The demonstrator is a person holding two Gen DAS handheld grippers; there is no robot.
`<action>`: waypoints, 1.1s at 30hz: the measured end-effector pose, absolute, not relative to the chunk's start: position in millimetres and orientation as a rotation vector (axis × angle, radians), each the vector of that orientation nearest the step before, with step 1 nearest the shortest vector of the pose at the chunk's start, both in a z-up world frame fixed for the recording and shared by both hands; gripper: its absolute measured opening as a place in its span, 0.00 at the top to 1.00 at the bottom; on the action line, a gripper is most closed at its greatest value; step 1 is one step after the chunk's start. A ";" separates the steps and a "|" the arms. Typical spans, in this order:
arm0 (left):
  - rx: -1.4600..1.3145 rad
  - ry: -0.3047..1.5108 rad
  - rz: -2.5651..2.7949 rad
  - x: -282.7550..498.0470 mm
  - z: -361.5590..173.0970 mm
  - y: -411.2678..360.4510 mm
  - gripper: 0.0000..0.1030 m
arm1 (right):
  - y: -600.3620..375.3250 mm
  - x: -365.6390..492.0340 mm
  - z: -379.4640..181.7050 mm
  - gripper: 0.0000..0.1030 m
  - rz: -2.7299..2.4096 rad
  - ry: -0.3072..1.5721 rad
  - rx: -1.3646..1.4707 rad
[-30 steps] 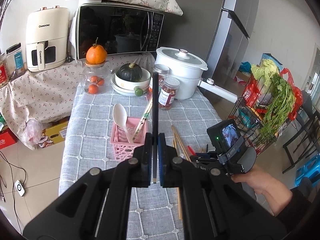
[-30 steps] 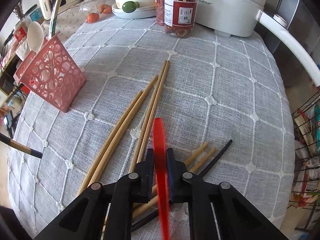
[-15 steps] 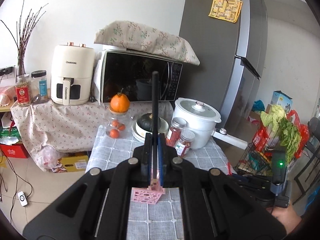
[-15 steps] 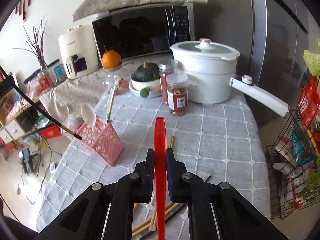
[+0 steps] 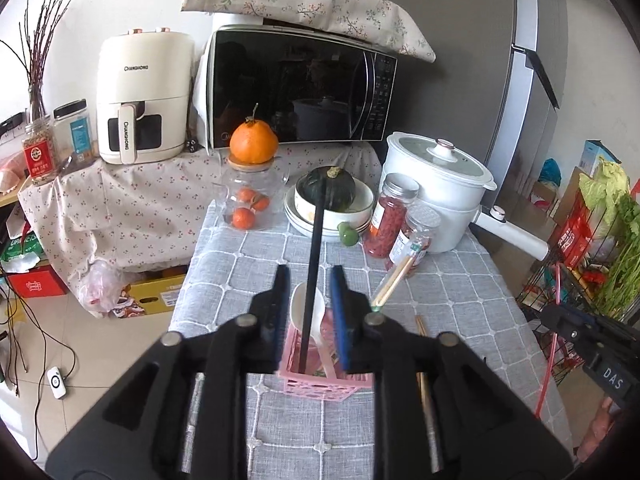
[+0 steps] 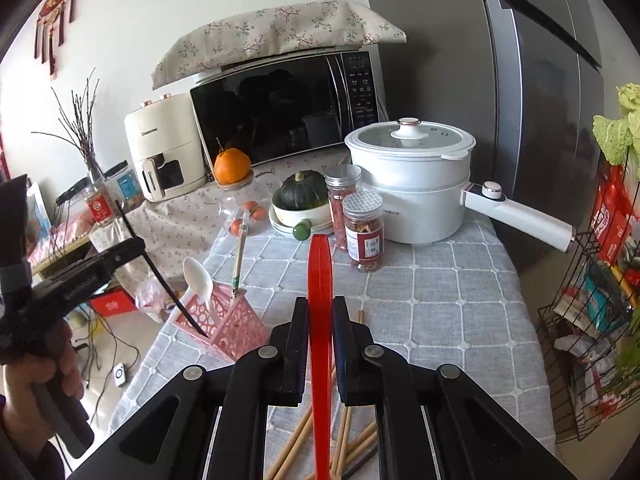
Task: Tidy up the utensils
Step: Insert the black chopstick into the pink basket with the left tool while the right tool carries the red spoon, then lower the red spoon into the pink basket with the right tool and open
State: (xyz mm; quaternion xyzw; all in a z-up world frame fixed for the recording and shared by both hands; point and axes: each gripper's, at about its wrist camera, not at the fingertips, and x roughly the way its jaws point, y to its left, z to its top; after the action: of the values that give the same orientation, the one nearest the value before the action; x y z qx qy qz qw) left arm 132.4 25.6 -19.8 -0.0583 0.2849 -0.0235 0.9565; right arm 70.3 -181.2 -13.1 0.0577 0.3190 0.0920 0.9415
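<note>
Two grippers: left gripper (image 5: 308, 300) spread, black chopstick (image 5: 312, 276) seemingly dropped free into pink basket (image 5: 320, 386) near-left; right gripper (image 6: 320, 344) clamps red stick (image 6: 320, 320), waiting its turn.

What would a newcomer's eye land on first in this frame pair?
Probably the bright red flat utensil standing up between the right gripper fingers, dead centre above the grey checked tablecloth. Next, the thin black chopstick between the parted fingers of the left gripper, its lower end down in the pink perforated plastic basket beside a white spoon.
</note>
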 end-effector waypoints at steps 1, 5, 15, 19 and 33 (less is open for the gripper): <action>-0.129 0.577 -0.046 130.9 -18.9 26.8 0.56 | -179.3 70.2 -11.6 0.89 0.188 0.642 0.123; -0.135 0.578 -0.064 122.5 -10.3 29.9 0.45 | -170.1 70.3 -4.1 0.89 0.197 0.604 0.151; -0.147 0.781 -0.020 107.6 -27.4 67.7 0.38 | -141.0 100.1 14.5 0.89 0.174 0.489 0.348; -0.147 0.845 0.003 104.3 -39.9 87.6 0.37 | -116.2 120.2 16.3 0.89 0.147 0.429 0.354; -0.101 0.879 -0.010 96.2 -50.0 114.0 0.36 | -53.0 163.6 -23.0 0.89 -0.042 0.327 0.255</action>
State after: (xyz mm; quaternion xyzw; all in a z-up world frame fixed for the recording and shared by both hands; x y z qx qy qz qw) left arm 96.2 114.0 -50.0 -0.0487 0.4253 -0.0049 0.9037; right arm 163.6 -53.0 -23.0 0.1264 0.1624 -0.0210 0.9784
